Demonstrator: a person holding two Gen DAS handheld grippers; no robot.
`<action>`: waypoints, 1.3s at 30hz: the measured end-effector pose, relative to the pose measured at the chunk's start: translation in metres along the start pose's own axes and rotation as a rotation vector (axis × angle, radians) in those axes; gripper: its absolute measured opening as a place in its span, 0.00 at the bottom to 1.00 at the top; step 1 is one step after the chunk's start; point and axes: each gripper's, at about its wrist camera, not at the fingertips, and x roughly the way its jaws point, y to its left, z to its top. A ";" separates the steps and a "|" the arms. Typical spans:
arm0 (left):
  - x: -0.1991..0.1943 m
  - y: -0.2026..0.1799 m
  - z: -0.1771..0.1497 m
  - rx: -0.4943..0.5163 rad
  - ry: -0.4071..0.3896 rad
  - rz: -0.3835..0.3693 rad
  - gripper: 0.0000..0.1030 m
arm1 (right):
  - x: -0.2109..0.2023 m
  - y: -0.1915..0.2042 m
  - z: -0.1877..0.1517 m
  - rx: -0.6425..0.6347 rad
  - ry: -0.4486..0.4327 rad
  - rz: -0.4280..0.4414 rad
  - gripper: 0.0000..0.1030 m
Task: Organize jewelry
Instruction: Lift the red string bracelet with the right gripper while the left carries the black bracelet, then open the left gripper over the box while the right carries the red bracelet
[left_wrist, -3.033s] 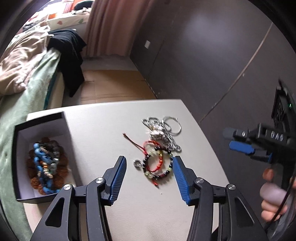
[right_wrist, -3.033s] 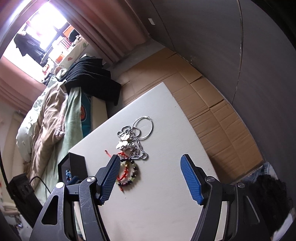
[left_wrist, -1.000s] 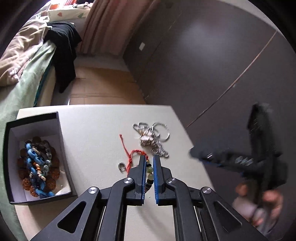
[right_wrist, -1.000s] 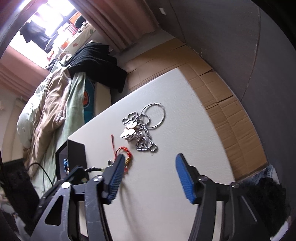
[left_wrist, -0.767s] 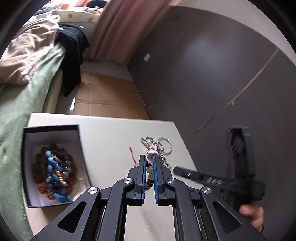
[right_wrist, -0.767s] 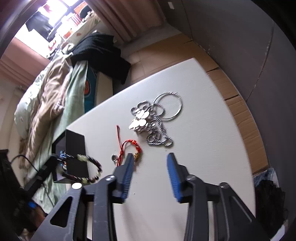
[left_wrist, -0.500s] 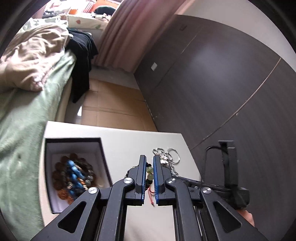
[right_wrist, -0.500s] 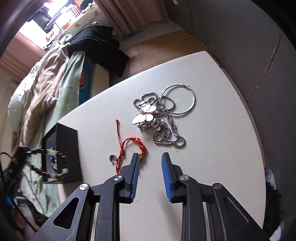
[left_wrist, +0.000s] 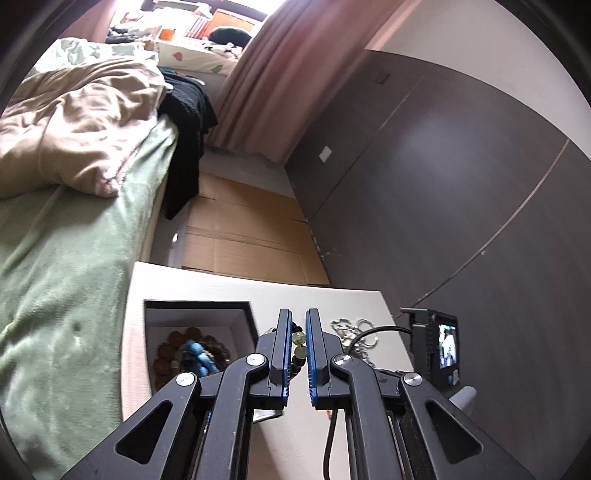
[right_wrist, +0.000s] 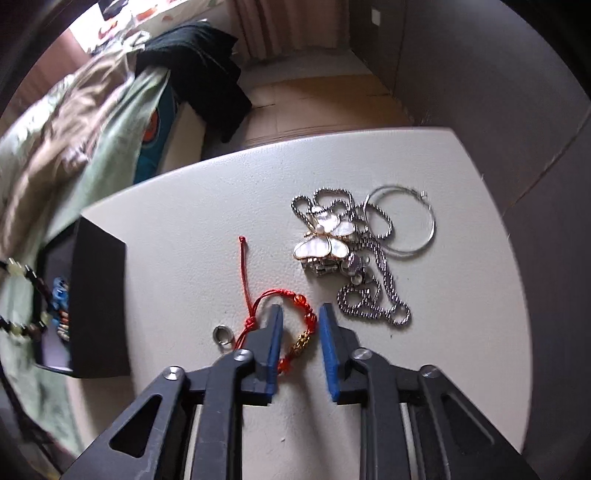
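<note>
The left gripper (left_wrist: 298, 332) is clenched on a bracelet of dark and pale green beads (left_wrist: 299, 345), which hangs between its blue pads above the near edge of the white table (left_wrist: 221, 291). Just ahead of that gripper and a little to its left sits the open black box (left_wrist: 199, 306), pale inside, with a blue beaded piece (left_wrist: 199, 356) lying on brown beads at its bottom. Beyond the table lie flattened cardboard sheets (left_wrist: 240, 236) on the floor, a bed with a green cover (left_wrist: 66, 258) and a rumpled beige quilt (left_wrist: 74, 125) off to the left, a black garment (left_wrist: 188, 125) draped over the bed's end, a pink curtain (left_wrist: 295, 66) farther on, and a dark panelled wall (left_wrist: 443, 192) to the right. The right gripper (right_wrist: 300, 321) points steeply down at the table (right_wrist: 184, 229); its jaws have just been closing, and the beaded side of the red cord bracelet (right_wrist: 306, 328) lies between the pads, though whether they yet press on it cannot be told. Just left of its left finger lies a small metal ring (right_wrist: 222, 335). Ahead and to the right lies a tangle of silver chain (right_wrist: 373, 280) with a white butterfly pendant (right_wrist: 325, 236) on it and a thin hoop (right_wrist: 402, 221) at its far side. The black box (right_wrist: 96, 295) stands well off to the left.
</note>
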 end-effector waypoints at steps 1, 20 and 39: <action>0.000 0.001 -0.001 -0.004 0.000 0.008 0.07 | -0.001 -0.003 0.000 0.012 0.000 0.012 0.10; 0.005 0.037 -0.005 -0.182 0.022 0.072 0.08 | -0.054 -0.016 -0.008 0.111 -0.084 0.444 0.08; -0.016 0.053 0.006 -0.180 -0.047 0.182 0.85 | -0.101 0.047 -0.008 0.028 -0.258 0.700 0.09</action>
